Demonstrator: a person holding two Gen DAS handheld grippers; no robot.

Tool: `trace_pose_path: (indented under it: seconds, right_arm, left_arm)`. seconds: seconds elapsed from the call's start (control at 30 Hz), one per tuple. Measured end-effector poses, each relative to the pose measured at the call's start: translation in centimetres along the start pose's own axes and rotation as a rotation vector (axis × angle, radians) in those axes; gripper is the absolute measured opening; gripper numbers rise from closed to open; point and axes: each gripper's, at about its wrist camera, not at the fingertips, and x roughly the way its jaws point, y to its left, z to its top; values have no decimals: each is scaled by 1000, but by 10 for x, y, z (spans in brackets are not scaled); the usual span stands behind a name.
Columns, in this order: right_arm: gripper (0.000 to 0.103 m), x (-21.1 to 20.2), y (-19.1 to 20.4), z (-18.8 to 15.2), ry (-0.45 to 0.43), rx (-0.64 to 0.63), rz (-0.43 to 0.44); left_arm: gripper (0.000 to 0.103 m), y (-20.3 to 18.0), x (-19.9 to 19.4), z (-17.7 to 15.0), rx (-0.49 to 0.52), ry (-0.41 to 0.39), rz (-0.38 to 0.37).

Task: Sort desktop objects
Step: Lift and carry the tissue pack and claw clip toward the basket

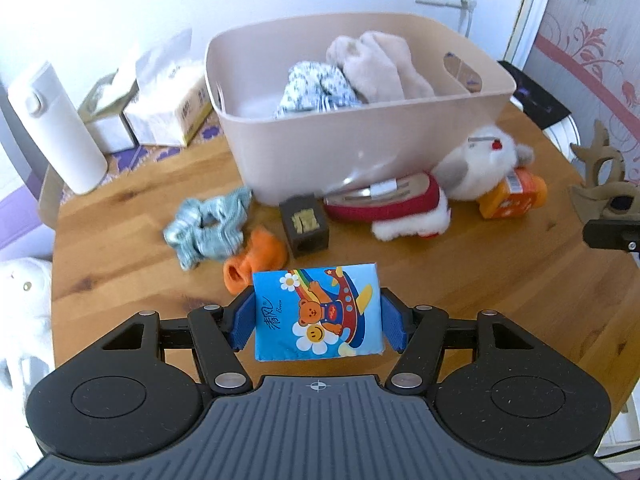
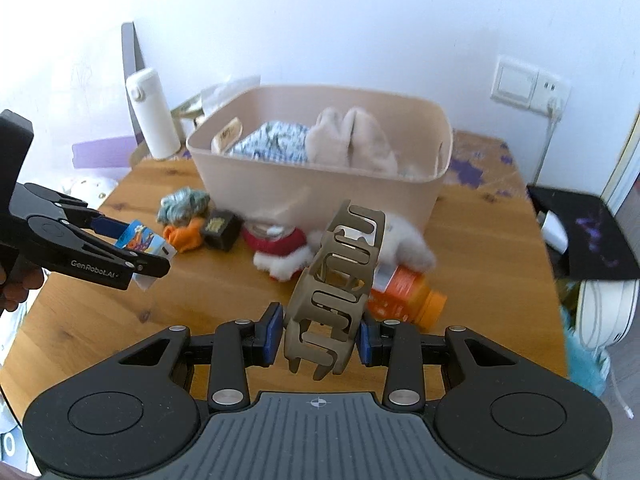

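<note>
My left gripper (image 1: 318, 320) is shut on a blue tissue pack (image 1: 318, 312) with a cartoon bear, held above the wooden table (image 1: 120, 248); both also show in the right wrist view, the gripper (image 2: 132, 256) and the pack (image 2: 142, 242). My right gripper (image 2: 318, 338) is shut on a brown hair claw clip (image 2: 336, 292), held above the table's front. A beige bin (image 1: 360, 148) (image 2: 320, 184) with cloth items stands behind. In front of the bin lie a blue scrunchie (image 1: 204, 228), an orange sock (image 1: 256, 260), a dark box (image 1: 304, 224), a white plush toy (image 1: 460, 172) and an orange bottle (image 2: 404, 296).
A white flask (image 1: 56, 128) and tissue boxes (image 1: 160, 108) stand at the back left. A black mat (image 2: 584, 236) lies at the table's right edge. A wall socket (image 2: 528, 84) with a plugged cable is behind. A wooden ornament (image 1: 604, 176) stands at the right.
</note>
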Motion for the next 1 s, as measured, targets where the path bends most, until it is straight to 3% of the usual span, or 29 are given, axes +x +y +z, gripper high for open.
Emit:
trace_pose_path:
  seconds: [0.53,1.0]
  right_arm:
    - [35,-17,-17,36,-108,-3,-34]
    - [35,-1,-33,87,-214,3,-78]
  left_arm:
    - [64,3,-28,61,19,-158,11]
    - [64,9,-23,122,9,-253,19]
